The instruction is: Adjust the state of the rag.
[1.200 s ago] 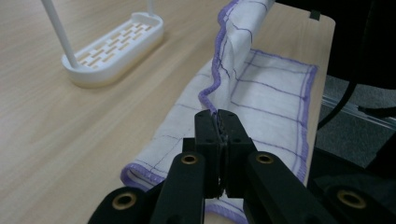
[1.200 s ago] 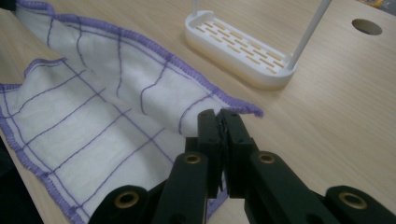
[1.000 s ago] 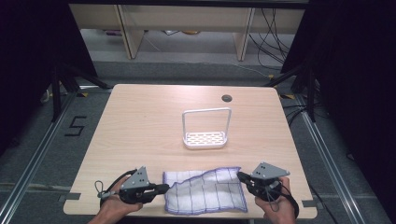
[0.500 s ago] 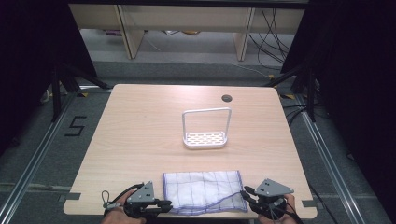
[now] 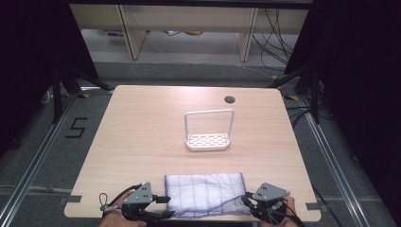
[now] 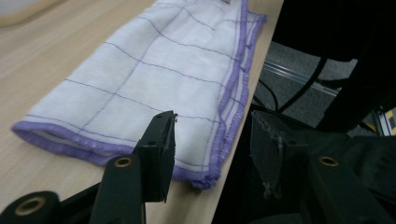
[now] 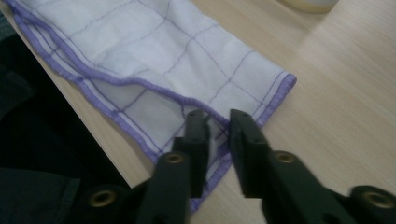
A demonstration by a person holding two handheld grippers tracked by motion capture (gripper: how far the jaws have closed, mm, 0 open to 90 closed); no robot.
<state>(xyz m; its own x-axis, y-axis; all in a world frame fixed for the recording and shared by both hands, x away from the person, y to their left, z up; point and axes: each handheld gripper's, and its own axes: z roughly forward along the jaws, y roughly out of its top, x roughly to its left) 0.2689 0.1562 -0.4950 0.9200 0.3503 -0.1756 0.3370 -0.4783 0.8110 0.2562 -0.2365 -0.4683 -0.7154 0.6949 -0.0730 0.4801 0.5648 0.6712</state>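
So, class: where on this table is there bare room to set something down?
Bare wood lies left of the white rack and right of it, and between rack and cloth. The table's near edge is crowded: cloth, left gripper and right gripper.

Person's hands cut off by bottom edge in high view, just knuckles behind each gripper. White cloth with purple grid lines and purple hem (image 5: 204, 195): near hem hangs past table edge, underside hidden. Left gripper view: cloth's (image 6: 154, 79) far end cut by top edge; blurry pale thing at top-left corner (image 6: 21, 8), can't tell what. Right gripper view: cloth corner (image 7: 177, 70) runs under the black jaws, contact w/ pads hidden; cream-coloured blurred object (image 7: 308, 3) cut by top edge, unidentifiable.
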